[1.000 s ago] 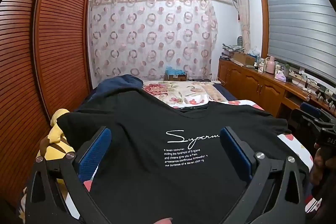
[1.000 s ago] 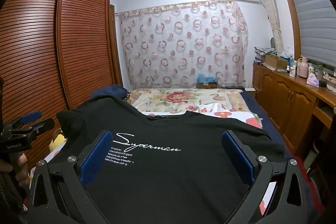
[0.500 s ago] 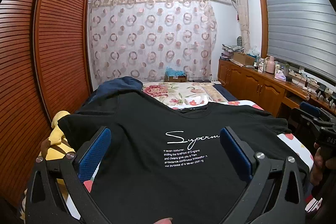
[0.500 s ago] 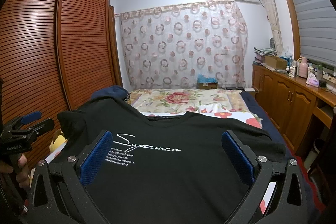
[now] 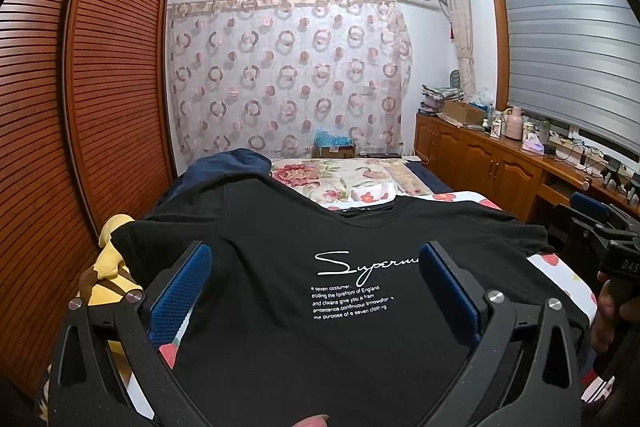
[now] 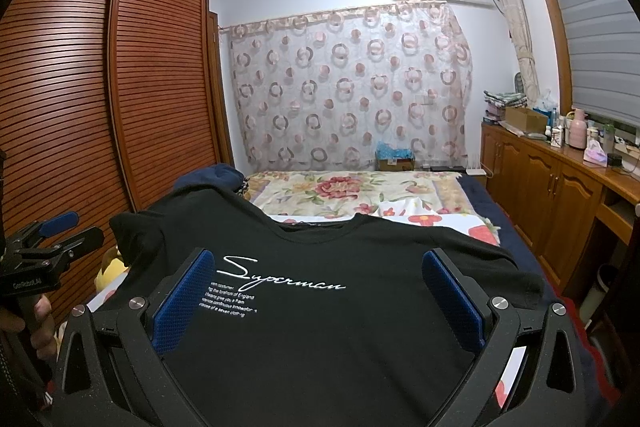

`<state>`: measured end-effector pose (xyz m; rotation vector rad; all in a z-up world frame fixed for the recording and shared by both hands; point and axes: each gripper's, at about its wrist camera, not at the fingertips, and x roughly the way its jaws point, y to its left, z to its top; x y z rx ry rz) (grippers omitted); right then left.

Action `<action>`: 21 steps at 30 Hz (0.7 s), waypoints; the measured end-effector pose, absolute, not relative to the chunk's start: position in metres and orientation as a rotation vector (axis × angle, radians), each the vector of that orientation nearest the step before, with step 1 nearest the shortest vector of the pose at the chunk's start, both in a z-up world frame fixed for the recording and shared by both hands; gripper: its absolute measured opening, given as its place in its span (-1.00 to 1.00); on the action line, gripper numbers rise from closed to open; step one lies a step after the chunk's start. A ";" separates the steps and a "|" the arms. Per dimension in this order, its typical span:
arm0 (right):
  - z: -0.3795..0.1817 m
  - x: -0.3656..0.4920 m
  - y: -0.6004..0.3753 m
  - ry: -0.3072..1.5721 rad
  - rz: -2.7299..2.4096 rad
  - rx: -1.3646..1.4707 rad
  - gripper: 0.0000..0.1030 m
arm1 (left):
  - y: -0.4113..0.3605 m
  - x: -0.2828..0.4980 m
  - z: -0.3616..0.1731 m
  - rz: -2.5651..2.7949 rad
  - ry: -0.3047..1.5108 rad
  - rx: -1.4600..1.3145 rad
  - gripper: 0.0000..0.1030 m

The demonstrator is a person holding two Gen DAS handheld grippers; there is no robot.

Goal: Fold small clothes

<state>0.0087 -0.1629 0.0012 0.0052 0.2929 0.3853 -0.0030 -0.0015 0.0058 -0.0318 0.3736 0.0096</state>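
Both grippers, left (image 5: 316,287) and right (image 6: 318,287), hover with jaws spread wide over the black T-shirt (image 6: 320,327), which lies flat, front up, on the bed (image 6: 340,193); contact seems unlikely.

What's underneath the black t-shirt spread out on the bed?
The black t-shirt lies on a floral bedsheet that shows past its collar. A yellow plush toy pokes out from under its left sleeve. Whatever sits beneath the shirt's middle is covered.
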 end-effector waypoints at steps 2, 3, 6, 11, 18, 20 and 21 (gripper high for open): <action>0.001 0.009 -0.163 0.292 0.387 0.005 1.00 | -0.002 -0.003 0.007 0.010 0.373 -0.032 1.00; 0.001 0.009 -0.163 0.293 0.386 0.005 1.00 | -0.002 -0.003 0.006 0.011 0.373 -0.031 1.00; 0.002 0.008 -0.162 0.291 0.388 0.008 1.00 | -0.002 -0.003 0.006 0.011 0.372 -0.029 1.00; 0.002 0.007 -0.162 0.289 0.389 0.007 1.00 | -0.004 -0.004 0.010 0.011 0.371 -0.030 1.00; 0.003 0.007 -0.164 0.284 0.392 0.010 1.00 | -0.005 -0.006 0.013 0.011 0.370 -0.027 1.00; 0.003 0.007 -0.164 0.283 0.393 0.010 1.00 | -0.005 -0.006 0.015 0.009 0.370 -0.029 1.00; 0.003 0.007 -0.165 0.283 0.393 0.011 1.00 | -0.005 -0.006 0.012 0.011 0.369 -0.027 1.00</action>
